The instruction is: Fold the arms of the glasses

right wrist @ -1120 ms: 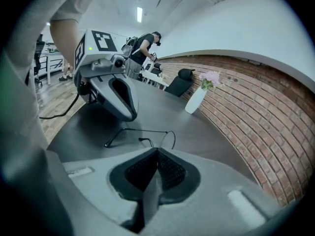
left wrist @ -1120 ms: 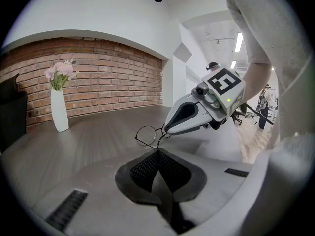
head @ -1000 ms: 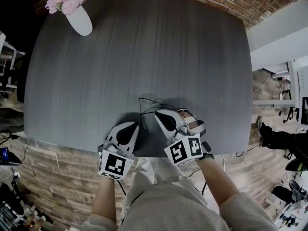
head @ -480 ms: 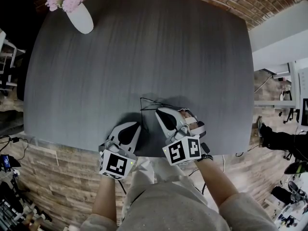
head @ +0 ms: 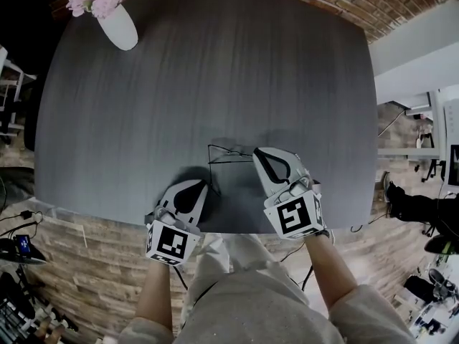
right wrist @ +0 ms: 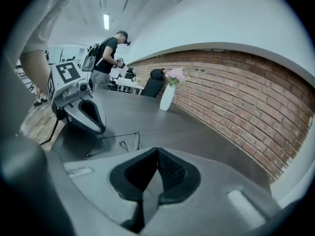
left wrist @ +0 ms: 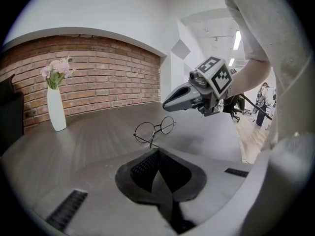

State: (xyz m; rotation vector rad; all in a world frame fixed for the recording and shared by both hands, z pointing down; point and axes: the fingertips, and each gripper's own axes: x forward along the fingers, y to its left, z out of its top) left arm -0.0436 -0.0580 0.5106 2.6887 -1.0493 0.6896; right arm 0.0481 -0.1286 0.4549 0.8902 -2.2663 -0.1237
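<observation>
- Leaving the white vase (head: pixel 118 29) of pink flowers at the far left corner of the grey table (head: pixel 215 77), well apart from the work and out of harm's way.
- Holds the left gripper (head: pixel 195 189) low over the near edge, jaws clenched on nothing, the ribbed pads meeting in a point. Aims almost straight at the glasses, likely so as to brace the frame or reach the nearer arm.
- Finds the glasses (head: pixel 228 153) on the tabletop just beyond and between the two gripper tips, close to the near edge: thin dark wire, round lenses upright. Shows one arm clearly unfolded and trailing back toward the person. Cannot settle the other arm, though it looks open too, so judges the folding not yet begun.
- Poses the right gripper (head: pixel 261 153) just to the right of the frame, raised off the table, nose angled toward the glasses. Has its jaws pressed together as well, with nothing between them.
- Suggests pushing rather than pinching: shut tips make a blunt nose for swinging a thin arm inward while the other side steadies the frame.
- Risks sliding so light a frame across the smooth top, hence one gripper on each flank.
</observation>
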